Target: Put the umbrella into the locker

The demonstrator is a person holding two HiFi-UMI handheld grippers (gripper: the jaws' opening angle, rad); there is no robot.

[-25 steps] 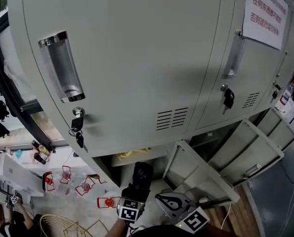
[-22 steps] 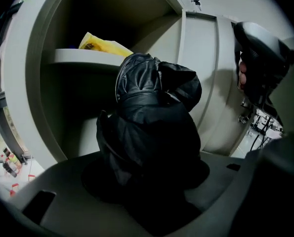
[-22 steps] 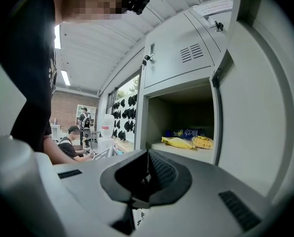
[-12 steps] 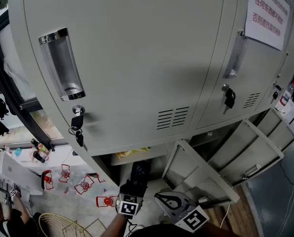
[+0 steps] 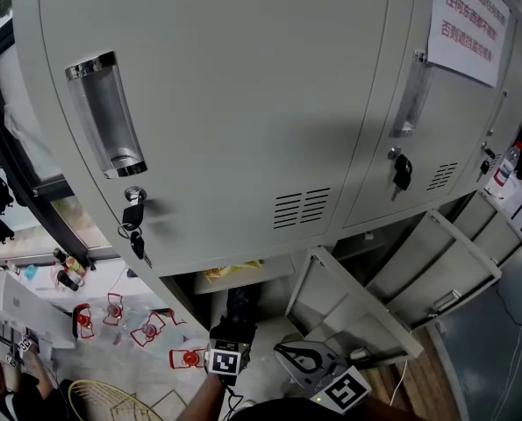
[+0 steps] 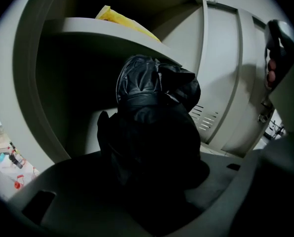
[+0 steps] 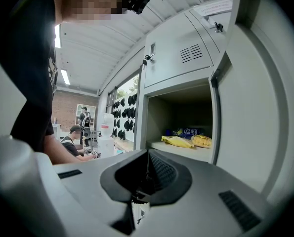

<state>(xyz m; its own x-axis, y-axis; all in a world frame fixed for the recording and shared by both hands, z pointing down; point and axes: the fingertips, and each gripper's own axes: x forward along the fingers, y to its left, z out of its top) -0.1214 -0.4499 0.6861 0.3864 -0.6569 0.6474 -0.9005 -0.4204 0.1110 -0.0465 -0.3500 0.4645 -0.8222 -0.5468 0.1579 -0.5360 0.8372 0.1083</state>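
Grippers: left gripper (image 5: 232,333) clamped on the folded black umbrella (image 6: 151,112), its far end at the open locker (image 6: 33,107) mouth, just under the front edge of the shelf (image 6: 87,31) carrying a yellow bag (image 6: 122,21). Right gripper (image 7: 146,174) jaws together, empty.

Two hand-held grippers, the left gripper (image 5: 234,331) and the right gripper (image 7: 147,174); one black umbrella (image 6: 154,132); two large closed locker doors (image 5: 234,103), each with one chrome handle (image 5: 105,117) and one vent grille (image 5: 300,209); at least two open lower doors (image 5: 353,310); three key bunches (image 5: 135,231); one paper notice (image 5: 468,26); two yellow snack packets (image 7: 179,141); one blue packet (image 7: 189,131); two background people (image 7: 76,132).
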